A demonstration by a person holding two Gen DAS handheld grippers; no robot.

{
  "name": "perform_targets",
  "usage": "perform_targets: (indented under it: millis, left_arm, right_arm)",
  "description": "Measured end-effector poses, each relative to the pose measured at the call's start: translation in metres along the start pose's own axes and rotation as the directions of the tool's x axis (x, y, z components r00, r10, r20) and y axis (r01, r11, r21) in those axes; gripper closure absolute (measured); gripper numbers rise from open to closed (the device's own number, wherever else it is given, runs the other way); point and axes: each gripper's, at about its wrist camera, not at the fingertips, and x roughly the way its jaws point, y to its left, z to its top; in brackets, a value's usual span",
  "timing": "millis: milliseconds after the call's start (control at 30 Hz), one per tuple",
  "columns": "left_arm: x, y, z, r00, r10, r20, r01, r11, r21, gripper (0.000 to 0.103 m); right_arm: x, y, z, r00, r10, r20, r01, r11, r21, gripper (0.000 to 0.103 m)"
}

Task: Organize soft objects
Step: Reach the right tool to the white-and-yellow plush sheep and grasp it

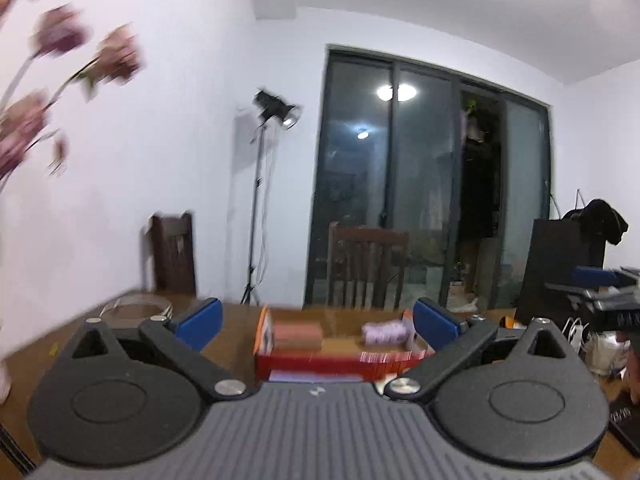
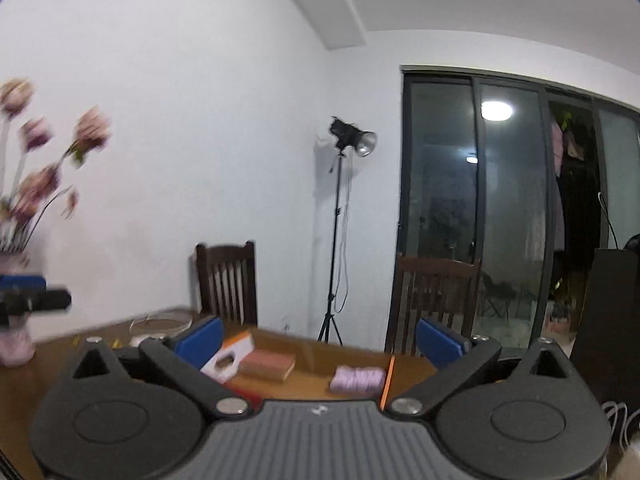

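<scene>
A red cardboard box [image 1: 320, 364] with its flaps up sits on the wooden table [image 1: 236, 332] ahead of both grippers. Inside lie a folded pink-orange cloth [image 1: 298, 336] on the left and a rolled lilac cloth [image 1: 386, 332] on the right. The right wrist view shows the same pink-orange cloth [image 2: 267, 365] and lilac roll [image 2: 356, 381] in the box [image 2: 386, 380]. My left gripper [image 1: 318, 322] is open, blue pads wide apart with nothing between them. My right gripper [image 2: 318, 338] is open and empty too; its side [image 1: 600, 296] shows at the left view's right edge.
A vase of pink flowers [image 2: 16, 336] stands at the table's left end. A round wire-rimmed tray [image 2: 162, 322] lies near the far edge. Two dark wooden chairs [image 1: 366, 264] stand behind the table. A light stand [image 2: 340, 232] and glass doors [image 1: 432, 184] are beyond.
</scene>
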Motion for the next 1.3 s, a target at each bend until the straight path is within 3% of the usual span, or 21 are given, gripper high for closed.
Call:
perform_targets:
  millis: [100,200,300,400,633,867,1000,1100,1300]
  left_arm:
    - [-0.020,0.009,-0.031,0.993,0.047,-0.108,-0.055,0.996,-0.072,0.000]
    - [-0.027,0.020,-0.046,0.978,0.075,-0.193,-0.088,0.995,-0.056,0.000]
    - [-0.027,0.030,-0.047,0.973,0.108,-0.202,-0.122,0.991,-0.058,0.000]
    - [-0.023,0.033,-0.041,0.977,0.115,-0.178,-0.129,0.989,-0.073,0.000]
    - [0.013,0.025,-0.051,0.971,0.057,-0.232,-0.076,0.995,-0.071,0.000]
    - [0.067,-0.010,-0.059,0.953,-0.047,-0.300,0.038,0.999,-0.035,0.000]
    - [0.102,-0.040,-0.059,0.952,-0.096,-0.291,0.106,0.994,0.019,0.000]
    - [0.128,-0.060,-0.060,0.949,-0.123,-0.290,0.138,0.990,0.031,0.000]
    - [0.165,-0.081,-0.067,0.949,-0.126,-0.290,0.138,0.990,0.020,0.000]
  right_arm:
    - [-0.030,0.020,-0.039,0.999,0.006,-0.034,-0.005,1.000,0.013,0.000]
    - [-0.050,0.030,-0.072,0.995,0.008,-0.101,0.000,0.997,0.077,0.000]
    - [-0.057,0.035,-0.086,0.984,0.044,-0.174,-0.028,0.995,0.096,0.000]
    - [-0.053,0.038,-0.086,0.986,0.021,-0.168,-0.008,0.997,0.082,0.000]
    - [-0.017,0.035,-0.087,0.979,-0.017,-0.201,0.041,0.993,0.114,0.000]
    - [0.029,0.007,-0.098,0.968,-0.043,-0.246,0.086,0.982,0.166,0.002]
    - [0.066,-0.011,-0.104,0.961,-0.032,-0.276,0.083,0.981,0.175,0.012]
    - [0.101,-0.025,-0.109,0.946,-0.036,-0.321,0.100,0.977,0.186,0.021]
    - [0.157,-0.039,-0.124,0.899,-0.058,-0.433,0.149,0.972,0.180,0.028]
